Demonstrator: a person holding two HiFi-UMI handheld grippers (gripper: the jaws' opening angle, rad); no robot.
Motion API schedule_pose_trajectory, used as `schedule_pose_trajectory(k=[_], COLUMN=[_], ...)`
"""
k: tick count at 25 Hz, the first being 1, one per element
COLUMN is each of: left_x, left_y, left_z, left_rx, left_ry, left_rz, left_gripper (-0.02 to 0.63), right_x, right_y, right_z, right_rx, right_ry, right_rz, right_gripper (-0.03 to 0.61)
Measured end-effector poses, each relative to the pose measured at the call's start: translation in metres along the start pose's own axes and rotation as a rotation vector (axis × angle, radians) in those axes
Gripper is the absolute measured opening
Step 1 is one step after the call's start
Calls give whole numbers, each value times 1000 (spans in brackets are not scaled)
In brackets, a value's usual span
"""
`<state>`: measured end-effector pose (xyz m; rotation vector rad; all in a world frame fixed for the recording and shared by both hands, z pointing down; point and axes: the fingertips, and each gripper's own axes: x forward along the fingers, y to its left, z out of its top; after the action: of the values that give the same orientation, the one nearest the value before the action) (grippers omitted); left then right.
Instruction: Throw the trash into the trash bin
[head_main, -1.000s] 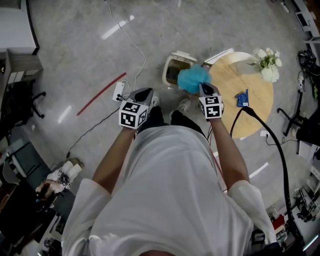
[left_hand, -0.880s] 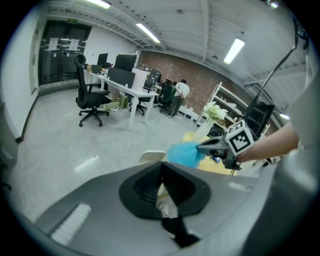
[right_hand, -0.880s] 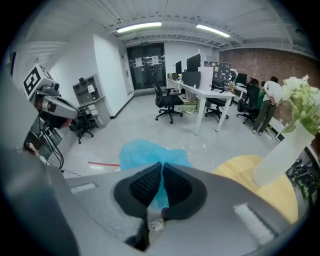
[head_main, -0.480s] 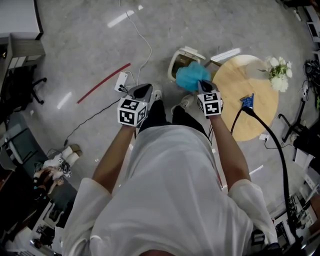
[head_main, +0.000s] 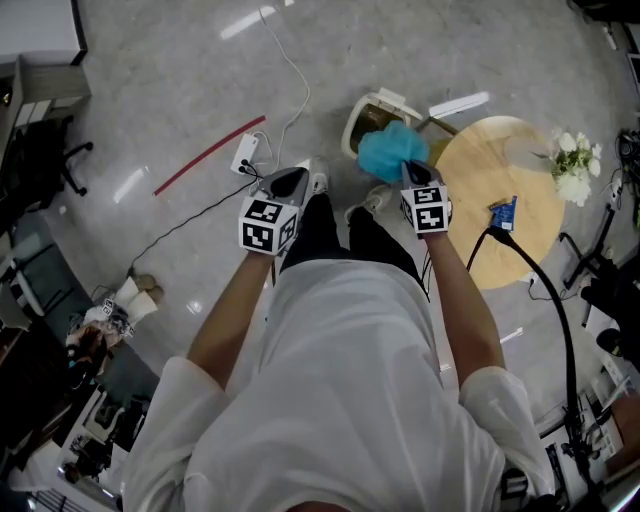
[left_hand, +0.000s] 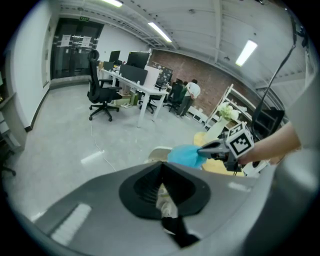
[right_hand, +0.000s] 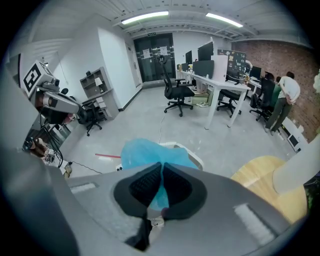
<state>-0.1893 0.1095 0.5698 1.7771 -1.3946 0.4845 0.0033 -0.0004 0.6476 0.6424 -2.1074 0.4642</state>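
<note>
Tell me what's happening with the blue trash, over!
Right gripper shut on blue trash, close to trash bin. Left gripper shut, empty. Bin mouth open, unblocked.

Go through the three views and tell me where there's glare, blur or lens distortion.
Head view: bright glare streaks lie on the polished floor; otherwise sharp. Left gripper view: fisheye bending, dark corners, the left gripper soft up close. Right gripper view: same fisheye and dark corners; the blue trash fairly sharp, the right gripper blurred near the lens.
</note>
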Motion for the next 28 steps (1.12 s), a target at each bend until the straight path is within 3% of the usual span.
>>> schedule_pose_trajectory(k=[12,28], left_x=[34,104], left_y=[27,51], left_z=[-4,-19], left_rx=[0,66], left_ry=[32,102], left_rz=[18,-34], left_gripper=[3,3], right_x=[47,132], right_y=[-12,-20], right_z=[-14,-51], right_rx=[111,259], right_ry=[26,48], right_rz=[-4,8], right_gripper=[3,5])
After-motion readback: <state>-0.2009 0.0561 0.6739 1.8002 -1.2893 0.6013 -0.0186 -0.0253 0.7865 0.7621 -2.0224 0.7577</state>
